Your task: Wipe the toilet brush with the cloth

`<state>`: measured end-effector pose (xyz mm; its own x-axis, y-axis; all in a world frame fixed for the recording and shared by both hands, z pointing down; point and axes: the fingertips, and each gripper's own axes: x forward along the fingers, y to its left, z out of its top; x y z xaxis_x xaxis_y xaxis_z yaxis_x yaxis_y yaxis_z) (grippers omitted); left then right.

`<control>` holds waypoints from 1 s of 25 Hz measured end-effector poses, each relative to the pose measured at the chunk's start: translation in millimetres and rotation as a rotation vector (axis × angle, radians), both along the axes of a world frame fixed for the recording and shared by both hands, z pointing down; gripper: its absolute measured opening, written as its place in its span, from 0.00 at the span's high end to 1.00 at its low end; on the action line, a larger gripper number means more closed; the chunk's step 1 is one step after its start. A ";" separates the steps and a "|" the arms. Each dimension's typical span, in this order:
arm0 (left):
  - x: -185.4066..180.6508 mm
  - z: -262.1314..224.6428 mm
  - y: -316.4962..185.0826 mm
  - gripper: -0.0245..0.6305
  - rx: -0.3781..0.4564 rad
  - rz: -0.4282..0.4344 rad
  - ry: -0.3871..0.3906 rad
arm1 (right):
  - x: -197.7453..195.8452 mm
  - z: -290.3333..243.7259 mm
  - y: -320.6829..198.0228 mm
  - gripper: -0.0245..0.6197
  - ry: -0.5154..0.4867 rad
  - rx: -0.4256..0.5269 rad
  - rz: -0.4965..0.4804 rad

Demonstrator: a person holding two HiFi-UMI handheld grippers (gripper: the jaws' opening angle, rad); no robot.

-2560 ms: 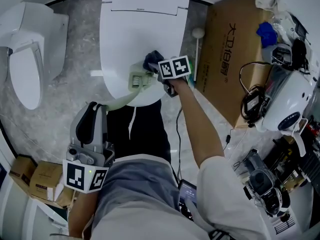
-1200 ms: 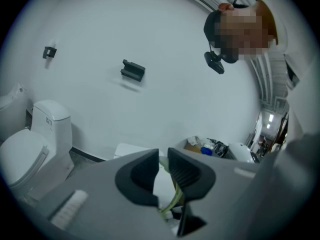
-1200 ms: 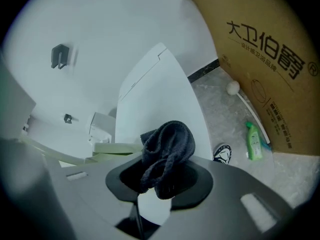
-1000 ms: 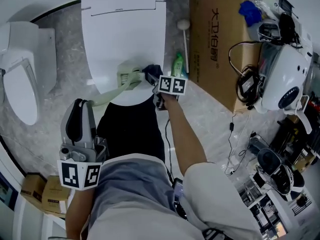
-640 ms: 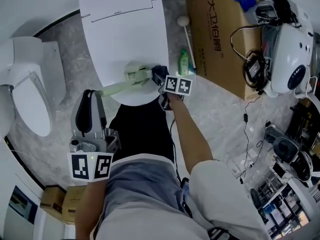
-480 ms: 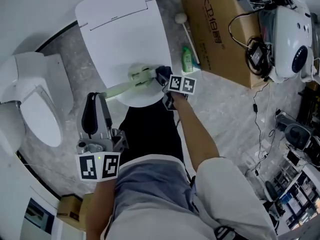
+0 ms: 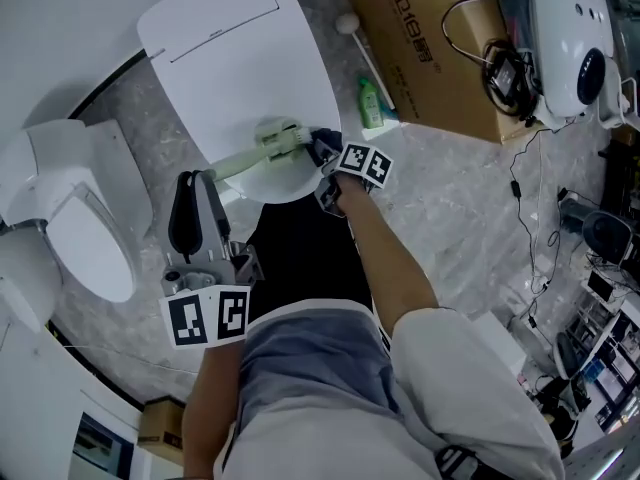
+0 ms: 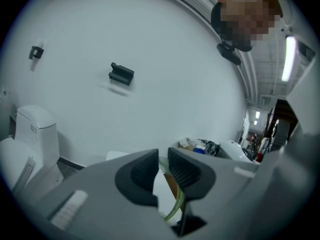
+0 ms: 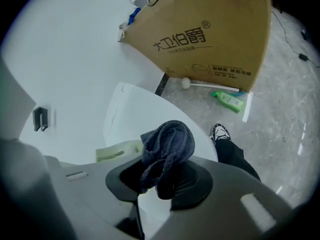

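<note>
A pale green toilet brush (image 7: 272,140) lies with its head over the front of the closed white toilet lid (image 7: 240,58). Its handle (image 8: 177,201) slants down-left into my left gripper (image 7: 197,180), which is shut on it. In the left gripper view the left gripper (image 8: 163,165) pinches the green handle low between its jaws. My right gripper (image 7: 326,156) is shut on a bunched dark blue cloth (image 7: 322,145), right beside the brush head. The right gripper view shows the cloth (image 9: 167,146) held in the right gripper (image 9: 160,176), and the brush head (image 9: 117,150) just to its left.
A cardboard box (image 7: 420,38) stands right of the toilet. A green bottle (image 7: 370,103) and a white-handled stick (image 7: 365,53) lie on the floor by the box. A second toilet (image 7: 70,218) is at the left. Cables and equipment (image 7: 570,28) crowd the right side.
The head view has swung, so the toilet sits more up-left in the picture. The cloth stays at the brush head over the lid. Both grips are unchanged.
</note>
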<state>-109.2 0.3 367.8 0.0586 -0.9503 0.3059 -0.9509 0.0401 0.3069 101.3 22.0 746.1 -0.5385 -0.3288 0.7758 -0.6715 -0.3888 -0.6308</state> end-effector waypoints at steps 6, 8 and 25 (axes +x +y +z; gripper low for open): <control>0.9 -0.5 3.8 0.96 0.002 0.001 -0.007 | 4.2 -0.3 11.7 0.80 -0.049 -0.037 0.115; 0.7 -0.8 4.4 0.96 0.005 -0.001 -0.009 | 4.4 0.5 14.8 0.80 -0.055 -0.040 0.126; 2.8 -0.3 6.9 0.96 0.014 -0.007 -0.011 | -41.2 -5.2 45.6 0.80 -0.042 -0.028 -0.119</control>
<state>-106.4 7.2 367.5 0.0485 -0.9549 0.2930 -0.9539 0.0427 0.2969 60.2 67.6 741.0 -0.6046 -0.2398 0.7595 -0.6868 -0.3259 -0.6497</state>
